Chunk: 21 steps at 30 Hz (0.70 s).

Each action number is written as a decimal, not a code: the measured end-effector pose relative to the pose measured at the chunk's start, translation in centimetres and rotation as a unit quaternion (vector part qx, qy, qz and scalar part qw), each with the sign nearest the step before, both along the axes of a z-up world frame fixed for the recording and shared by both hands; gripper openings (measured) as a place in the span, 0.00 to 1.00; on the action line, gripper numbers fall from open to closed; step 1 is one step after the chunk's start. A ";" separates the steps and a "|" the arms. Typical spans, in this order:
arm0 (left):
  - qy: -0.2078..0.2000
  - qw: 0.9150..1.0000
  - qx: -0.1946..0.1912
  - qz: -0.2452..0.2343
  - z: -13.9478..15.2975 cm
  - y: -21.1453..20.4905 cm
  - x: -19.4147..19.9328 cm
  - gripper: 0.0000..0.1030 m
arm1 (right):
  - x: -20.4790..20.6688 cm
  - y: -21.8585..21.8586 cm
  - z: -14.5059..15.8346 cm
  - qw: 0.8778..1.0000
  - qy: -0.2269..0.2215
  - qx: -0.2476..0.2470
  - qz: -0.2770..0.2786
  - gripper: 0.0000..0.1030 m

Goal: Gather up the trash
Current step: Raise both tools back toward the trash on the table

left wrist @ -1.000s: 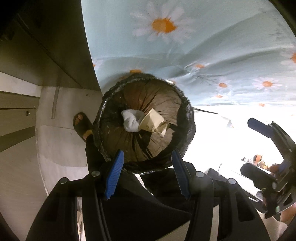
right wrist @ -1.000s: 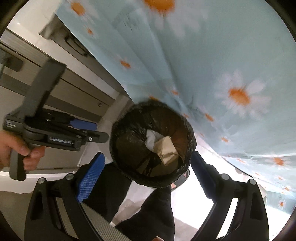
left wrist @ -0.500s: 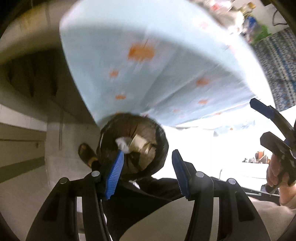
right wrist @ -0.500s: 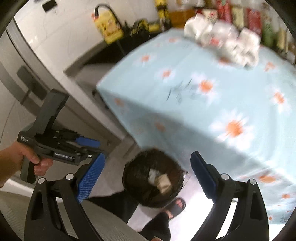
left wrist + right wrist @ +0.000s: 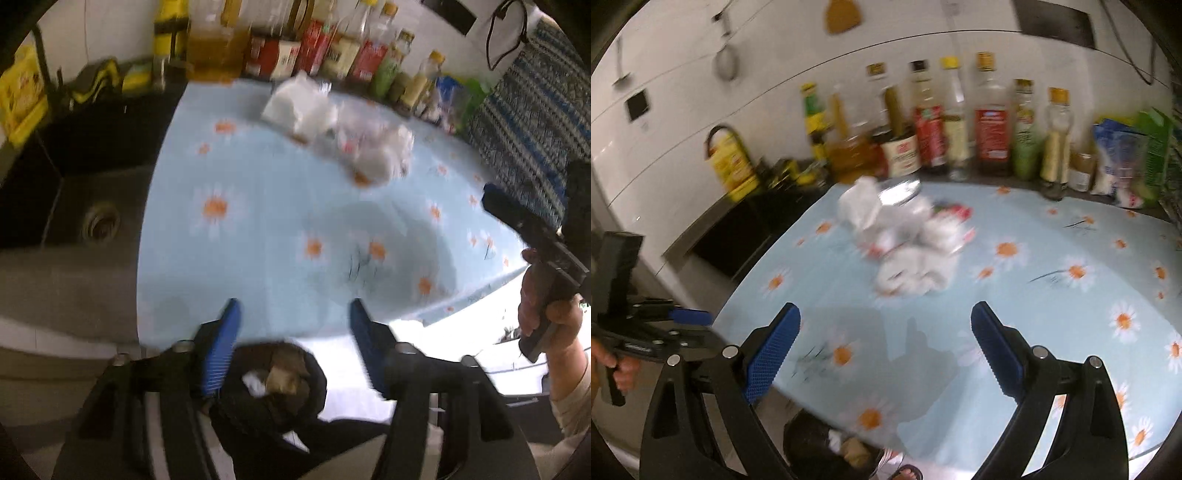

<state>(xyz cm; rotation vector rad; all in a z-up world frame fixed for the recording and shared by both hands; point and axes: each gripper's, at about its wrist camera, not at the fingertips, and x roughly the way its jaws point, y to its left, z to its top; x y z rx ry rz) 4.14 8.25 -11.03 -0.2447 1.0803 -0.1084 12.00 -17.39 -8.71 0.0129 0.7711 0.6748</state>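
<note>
We've lifted both away from the trash bin (image 5: 273, 384) and now see the bench (image 5: 1034, 295) top and its crumpled trash (image 5: 912, 240). Left hand-held gripper (image 5: 291, 332) is opening, empty; right hand-held gripper (image 5: 886, 339) gapes wide, empty.

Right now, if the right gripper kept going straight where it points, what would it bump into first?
Probably the white trash pile on the tablecloth. It sits straight ahead between the right gripper's open, empty jaws. Depth is unclear in this blur, so it might meet bare cloth first.
</note>
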 end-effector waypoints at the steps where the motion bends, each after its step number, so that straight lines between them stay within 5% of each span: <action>1: -0.013 1.000 0.005 -0.005 0.8 -0.1 0.9 0.63 | 1.0 -0.6 0.1 1.000 0.001 0.005 -0.017 0.90; 8: -0.044 0.997 0.045 -0.041 2.7 -0.3 6.5 0.66 | 6.5 -2.5 -0.5 0.997 0.039 0.030 -0.060 0.90; 21: -0.065 0.982 0.141 -0.111 0.0 -2.0 16.9 0.87 | 13.1 0.1 -3.8 0.991 0.096 0.048 -0.078 0.80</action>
